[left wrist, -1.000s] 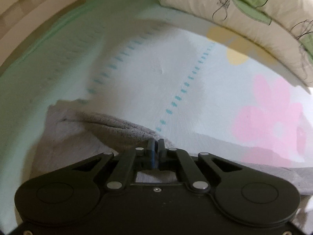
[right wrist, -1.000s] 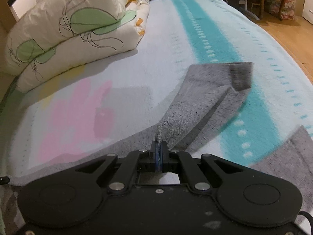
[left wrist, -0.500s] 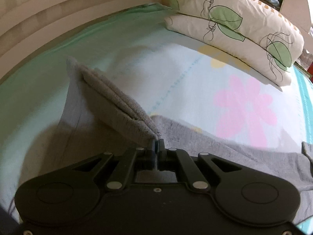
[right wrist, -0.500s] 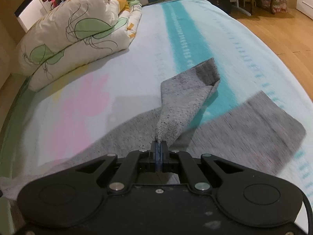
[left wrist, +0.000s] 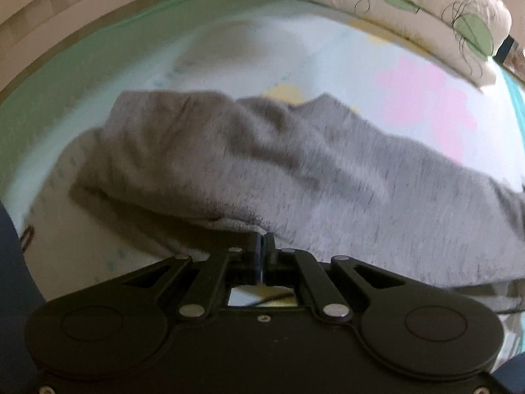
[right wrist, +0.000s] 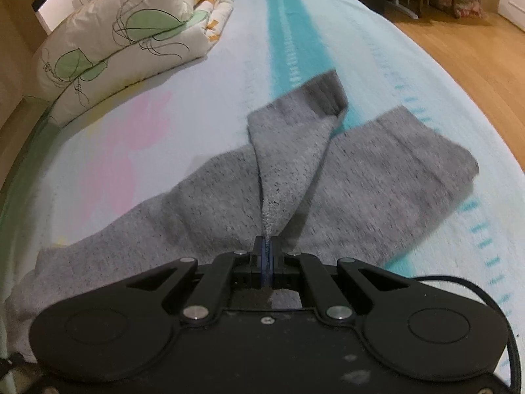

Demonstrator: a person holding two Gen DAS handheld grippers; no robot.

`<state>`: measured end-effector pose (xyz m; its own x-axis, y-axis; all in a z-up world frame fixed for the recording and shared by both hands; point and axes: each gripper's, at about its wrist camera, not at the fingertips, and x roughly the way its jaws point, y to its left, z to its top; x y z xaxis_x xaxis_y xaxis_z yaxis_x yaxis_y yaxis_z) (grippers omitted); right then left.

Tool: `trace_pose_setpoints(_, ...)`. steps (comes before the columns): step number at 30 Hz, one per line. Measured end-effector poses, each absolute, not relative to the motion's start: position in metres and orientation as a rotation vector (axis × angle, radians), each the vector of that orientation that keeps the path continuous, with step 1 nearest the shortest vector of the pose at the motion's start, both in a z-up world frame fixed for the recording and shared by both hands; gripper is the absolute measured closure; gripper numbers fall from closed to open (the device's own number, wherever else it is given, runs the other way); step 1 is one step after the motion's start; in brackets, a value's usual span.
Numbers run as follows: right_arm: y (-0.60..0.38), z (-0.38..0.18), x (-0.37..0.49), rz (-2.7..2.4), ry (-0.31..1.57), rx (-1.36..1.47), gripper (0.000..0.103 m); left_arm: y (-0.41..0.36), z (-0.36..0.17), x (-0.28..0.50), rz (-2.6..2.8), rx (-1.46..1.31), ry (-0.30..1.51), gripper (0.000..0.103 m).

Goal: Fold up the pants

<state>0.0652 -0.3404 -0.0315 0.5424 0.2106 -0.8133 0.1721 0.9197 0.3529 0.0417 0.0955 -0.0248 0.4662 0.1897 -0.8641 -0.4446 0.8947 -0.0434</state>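
Note:
The grey pants [left wrist: 295, 170] lie across a bed with a pale floral sheet [left wrist: 229, 52]. My left gripper [left wrist: 264, 241] is shut on the near edge of the pants at the waist end, and the cloth spreads away from it, doubled over. My right gripper [right wrist: 267, 246] is shut on the hem of one grey leg [right wrist: 288, 151], which rises from its tips as a folded strip. The other leg [right wrist: 393, 170] lies flat to the right, under and beside it.
A folded quilt with green leaf print [right wrist: 131, 39] lies at the back left of the bed, also in the left wrist view [left wrist: 426, 16]. The wooden bed frame [left wrist: 65, 10] curves behind. The wooden floor [right wrist: 475, 59] lies beyond the bed's right edge.
Both grippers have pulled back toward the near edge, carrying the held cloth over the rest of the pants. The raised waist fold has come down flat, and more of both legs shows.

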Motion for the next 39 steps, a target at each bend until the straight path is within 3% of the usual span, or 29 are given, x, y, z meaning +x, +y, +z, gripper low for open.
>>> trace_pose_setpoints(9,-0.345,-0.054,0.048,-0.006,1.057,0.401,0.102,0.086,-0.039,0.013,0.349,-0.243,1.068,0.103)
trace_pose_setpoints(14,-0.350,-0.046,0.039,0.009,1.000,0.384,0.098,0.072,-0.021,0.020,0.302,-0.175,1.003,0.101)
trace_pose_setpoints(18,-0.346,-0.029,0.048,0.013,0.945,0.340,0.089,0.061,-0.011,0.049,0.238,-0.133,0.986,0.090)
trace_pose_setpoints(23,-0.331,-0.020,0.075,0.016,0.925,0.262,0.080,0.046,-0.017,0.083,0.147,-0.095,1.030,0.088)
trace_pose_setpoints(25,-0.325,-0.023,0.087,0.021,0.936,0.235,0.076,0.041,-0.022,0.095,0.093,-0.099,1.066,0.074)
trace_pose_setpoints(27,-0.318,-0.026,0.097,0.028,0.943,0.211,0.075,0.034,-0.029,0.105,0.044,-0.103,1.098,0.068)
trace_pose_setpoints(36,-0.284,-0.057,0.108,-0.019,0.944,-0.002,0.073,0.015,-0.059,0.118,-0.139,-0.118,1.181,0.063)
trace_pose_setpoints(39,-0.294,-0.062,0.103,-0.113,0.931,-0.011,0.080,0.012,-0.070,0.120,-0.138,-0.101,1.203,0.063)
